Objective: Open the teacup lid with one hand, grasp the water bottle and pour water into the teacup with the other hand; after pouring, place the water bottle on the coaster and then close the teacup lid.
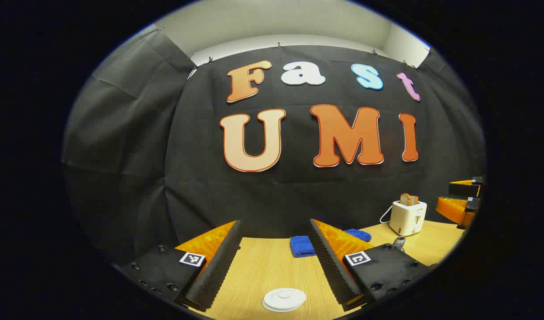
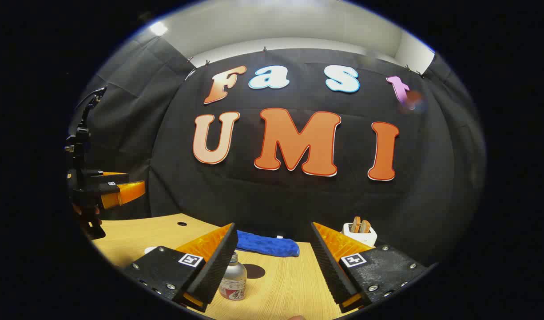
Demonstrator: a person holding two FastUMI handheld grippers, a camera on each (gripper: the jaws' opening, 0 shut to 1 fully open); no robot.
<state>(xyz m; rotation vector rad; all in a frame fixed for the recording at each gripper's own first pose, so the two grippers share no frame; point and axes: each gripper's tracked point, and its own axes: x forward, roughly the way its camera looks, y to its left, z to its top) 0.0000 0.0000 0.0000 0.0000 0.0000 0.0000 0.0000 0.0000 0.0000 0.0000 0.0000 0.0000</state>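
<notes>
A white teacup with its lid [image 1: 284, 298] on sits on the wooden table, low in the left gripper view between my left gripper's fingers. My left gripper [image 1: 275, 224] hangs open above it, touching nothing. The small clear water bottle [image 2: 233, 280] with a metal cap stands upright in the right gripper view, just inside the left finger of my right gripper [image 2: 273, 226], which is open and not pressing on it. A dark round coaster [image 2: 254, 270] lies right behind the bottle. The bottle's cap [image 1: 399, 242] also peeks out past my left gripper's right finger.
A blue cloth [image 2: 265, 244] lies along the table's back edge. A white toaster [image 1: 407, 217] holding bread stands at the back right. The right gripper [image 1: 462, 200] shows at the far right of the left gripper view, the left gripper [image 2: 107, 191] at the far left of the right gripper view.
</notes>
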